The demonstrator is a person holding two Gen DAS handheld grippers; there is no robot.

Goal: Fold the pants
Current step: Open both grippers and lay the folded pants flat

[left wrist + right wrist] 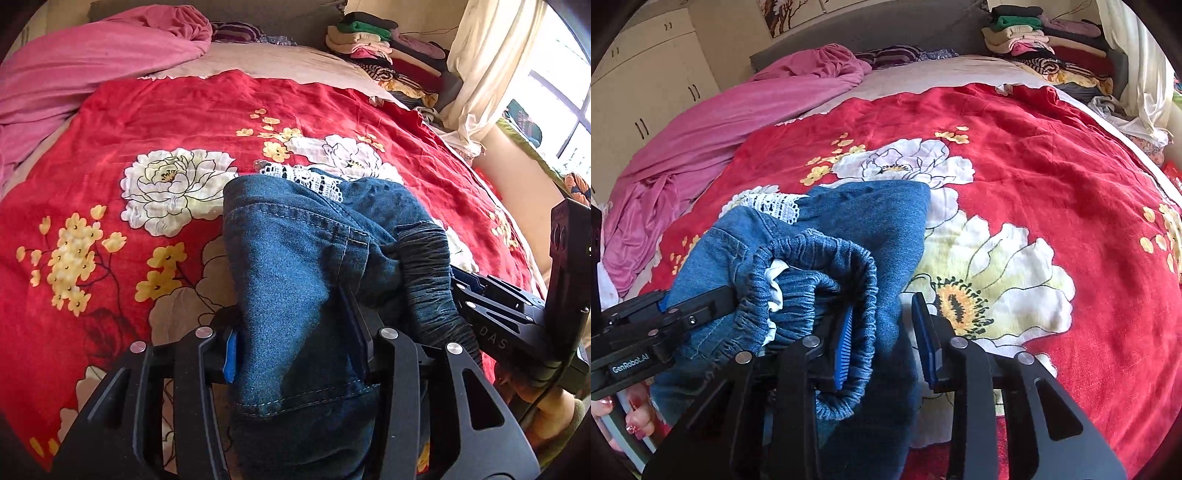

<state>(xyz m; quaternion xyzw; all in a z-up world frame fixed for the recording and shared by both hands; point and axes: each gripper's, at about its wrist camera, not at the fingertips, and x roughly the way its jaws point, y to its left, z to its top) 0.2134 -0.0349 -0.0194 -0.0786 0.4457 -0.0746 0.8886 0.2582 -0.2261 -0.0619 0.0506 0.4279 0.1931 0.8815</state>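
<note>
Denim pants [295,258] hang bunched between the two grippers, lifted at the near end over a red floral bedspread [129,122], with the far end and its white lace trim [303,179] resting on the cloth. The left gripper [299,343] has its fingers pinched on a thick fold of denim near a stitched seam. The right gripper [882,328] has its fingers spread: the elastic waistband [827,258] loops around the left finger only, touching its blue ribbed pad [844,343], while the other finger stands clear beside the fabric. The pants run lengthwise away from both grippers toward the bed's middle, so the waist is the near end, and the two grippers sit close together at it. The denim looks soft and mid-weight, the waistband tightly gathered and ridged, likely to slip off an unclosed finger. A pink sheet [713,122] lies crumpled at the far left, folded clothes [1038,40] stacked at the headboard.
</note>
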